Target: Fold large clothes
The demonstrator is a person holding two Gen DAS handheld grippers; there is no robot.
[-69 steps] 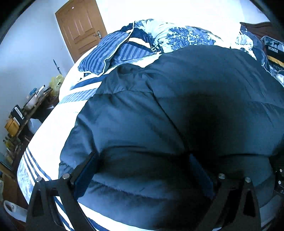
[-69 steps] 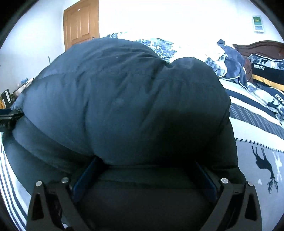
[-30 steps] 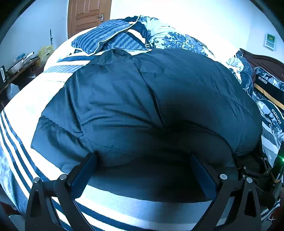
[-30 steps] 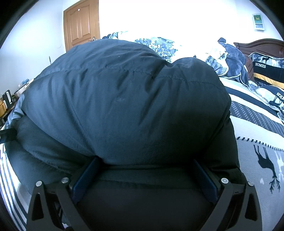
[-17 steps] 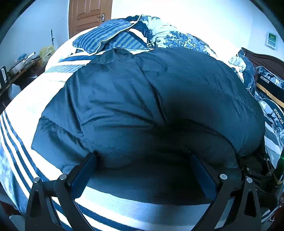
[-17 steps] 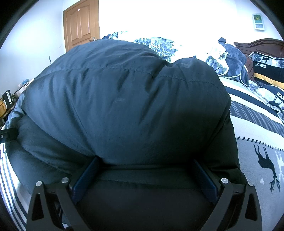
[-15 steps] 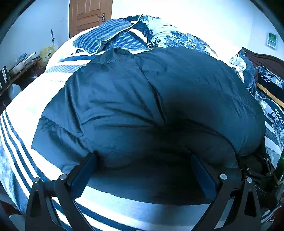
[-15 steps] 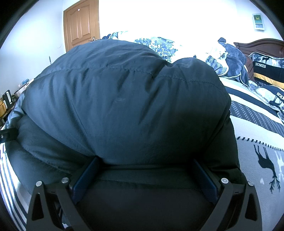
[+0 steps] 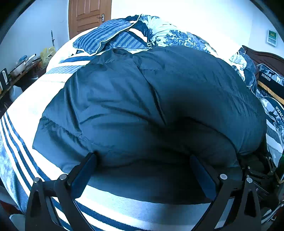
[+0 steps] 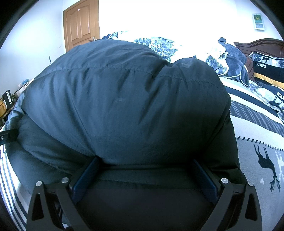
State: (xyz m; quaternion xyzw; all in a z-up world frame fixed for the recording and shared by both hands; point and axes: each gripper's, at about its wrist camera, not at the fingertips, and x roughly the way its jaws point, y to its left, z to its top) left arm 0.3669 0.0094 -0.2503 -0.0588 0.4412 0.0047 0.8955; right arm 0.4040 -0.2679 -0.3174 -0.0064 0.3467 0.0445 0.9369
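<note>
A puffy dark navy quilted jacket [image 9: 159, 99] lies folded on a striped bed [image 9: 26, 110]; both grippers' fingers [image 9: 85, 170] [image 10: 87, 172] are spread wide, holding nothing.

A puffy dark quilted jacket [image 9: 142, 106] lies on a striped bed [image 9: 26, 106], with patterned pillows [image 9: 110, 35] behind it and a wooden door [image 9: 85, 14] beyond.

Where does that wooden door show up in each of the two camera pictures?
Left wrist view: the wooden door is at the top, left of centre, behind the striped pillows.
Right wrist view: the wooden door stands at the upper left, above the dark puffy jacket.
Shared landmark: the black HOMES cushion at the right edge of both.
</note>
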